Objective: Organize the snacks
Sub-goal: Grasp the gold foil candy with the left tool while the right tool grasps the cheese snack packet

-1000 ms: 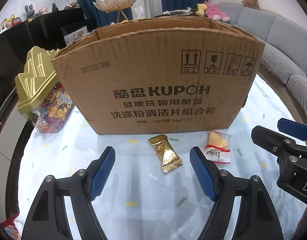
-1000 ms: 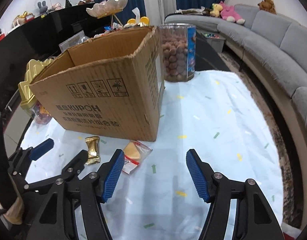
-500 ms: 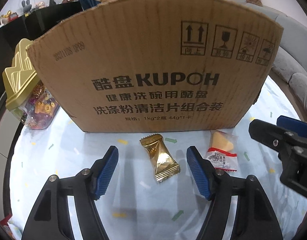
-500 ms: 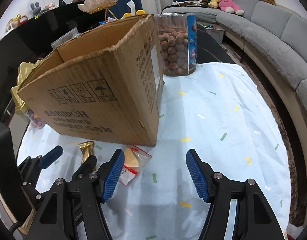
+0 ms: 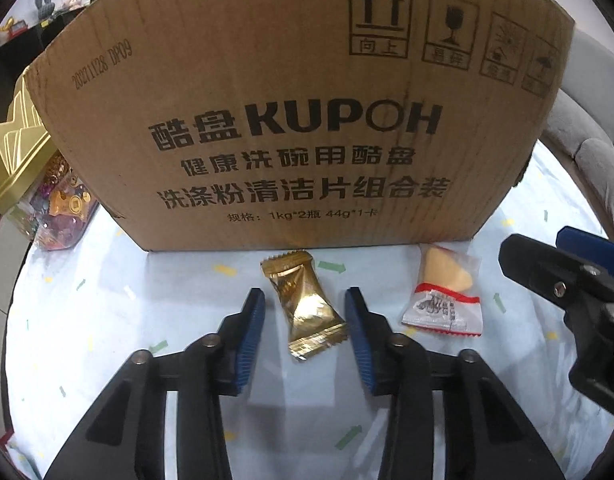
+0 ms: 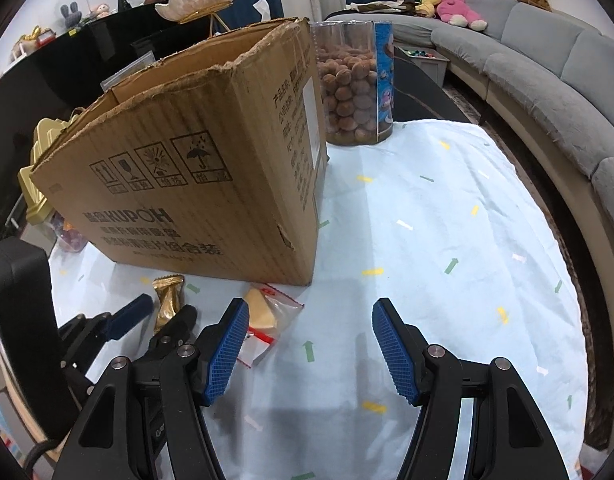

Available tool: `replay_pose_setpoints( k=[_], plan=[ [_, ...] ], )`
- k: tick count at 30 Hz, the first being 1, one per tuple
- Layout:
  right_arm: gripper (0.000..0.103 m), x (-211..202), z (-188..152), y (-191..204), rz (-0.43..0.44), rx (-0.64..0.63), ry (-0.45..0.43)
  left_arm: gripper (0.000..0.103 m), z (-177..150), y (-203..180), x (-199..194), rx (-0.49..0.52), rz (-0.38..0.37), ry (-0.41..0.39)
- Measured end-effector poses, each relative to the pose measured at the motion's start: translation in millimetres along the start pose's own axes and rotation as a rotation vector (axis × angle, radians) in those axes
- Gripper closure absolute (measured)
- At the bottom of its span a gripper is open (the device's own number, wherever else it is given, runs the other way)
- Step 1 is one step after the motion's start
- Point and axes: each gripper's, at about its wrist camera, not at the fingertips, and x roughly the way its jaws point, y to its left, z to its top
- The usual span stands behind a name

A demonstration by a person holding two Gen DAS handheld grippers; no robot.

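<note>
Left wrist view: one brown corrugated cardboard box (image 5: 299, 112), printed KUPOH in black, stands on the worktop (image 5: 107, 320), which is covered by a pale blue cloth with scattered coloured flecks. Two wrapped snacks lie in front of the box. One gold foil candy packet (image 5: 305, 304) lies on the cloth between the two blue ribbed pads of the left tool (image 5: 305, 332). Its jaws have just been closing around the packet; a narrow strip of cloth shows on each side, so the pads are not pressing on it. One clear packet with a yellow wedge inside and a red-and-white label (image 5: 445, 296) lies to the right, near the box's base. Farther right, the black arm and blue tip of the right tool (image 5: 567, 264) reach into view. At the left, just beside the box, sits one clear jar with a gold lid (image 5: 23, 160), filled with coloured sweets.

Right wrist view: the right tool (image 6: 309, 348) hangs over bare cloth with its jaws apart and nothing between them. The clear wedge packet (image 6: 267, 316) lies just beside its left pad, close to the box corner (image 6: 303, 272). The gold packet (image 6: 169, 296) lies farther left, between the fingers of the left tool (image 6: 159, 322). Behind the box stands one clear cylindrical tub of brown round snacks with a blue label (image 6: 355, 84). One grey curved sofa (image 6: 547, 72) runs along the right.
</note>
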Motion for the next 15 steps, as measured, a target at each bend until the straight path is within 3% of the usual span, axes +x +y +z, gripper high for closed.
replay_pose_setpoints(
  k=[1,8,15],
  plan=[
    [0.038,0.4,-0.4,1.3,0.0,-0.001,0.0,0.075,-1.4,0.7,-0.1,0.004,-0.004,-0.004],
    [0.038,7.2,-4.0,14.1,-0.01,-0.011,-0.002,0.076,-19.8,20.2,-10.2,-0.01,-0.01,-0.022],
    [0.038,21.1,-7.4,29.3,-0.03,-0.016,-0.001,0.076,-39.6,46.7,-18.5,0.004,0.031,-0.042]
  ],
)
